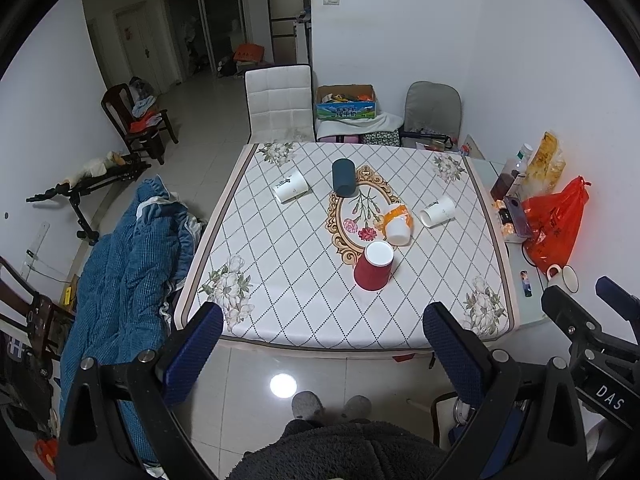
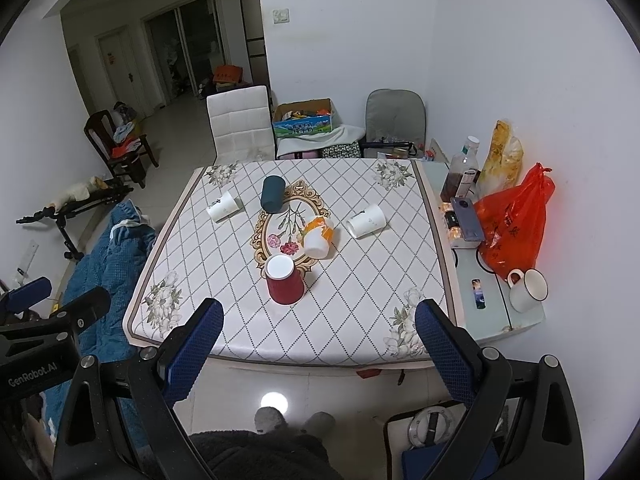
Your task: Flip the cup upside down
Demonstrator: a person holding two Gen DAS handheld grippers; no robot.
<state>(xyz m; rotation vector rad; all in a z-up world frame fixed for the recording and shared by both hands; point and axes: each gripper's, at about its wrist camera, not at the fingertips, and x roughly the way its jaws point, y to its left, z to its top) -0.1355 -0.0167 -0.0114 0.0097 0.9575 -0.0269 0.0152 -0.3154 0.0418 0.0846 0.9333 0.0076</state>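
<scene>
The bench (image 1: 280, 280), covered by a white diamond-pattern cloth, carries five cups around its gold-framed oval flower medallion (image 1: 360, 220).

- The red paper cup (image 1: 374, 266) stands at the medallion's near tip. Its white, narrower end faces up, so I judge it already inverted.
- The dark blue cup (image 1: 343, 176) stands at the medallion's far tip. I cannot tell which end is up.
- Three cups lie on their sides:
  - the orange-and-white cup (image 1: 397, 224) touches the medallion's right rim, with its mouth towards the near edge;
  - one white paper cup (image 1: 438, 211) lies further right of the medallion;
  - another white paper cup (image 1: 292, 191) lies left of the medallion's far end.

The left tongs (image 1: 322, 316) and the right tongs (image 2: 320, 312) both gape wide and hold nothing. They hang over the floor, short of the bench's near edge, so every cup lies ahead of them.

The orange-and-white cup looks like the likeliest next one. Its long axis runs roughly from the medallion's far side to its near side, base away. It lies right of the medallion, so the right tongs seem the nearer pair. Gripping across its sides would let the mouth be tipped down.
</scene>
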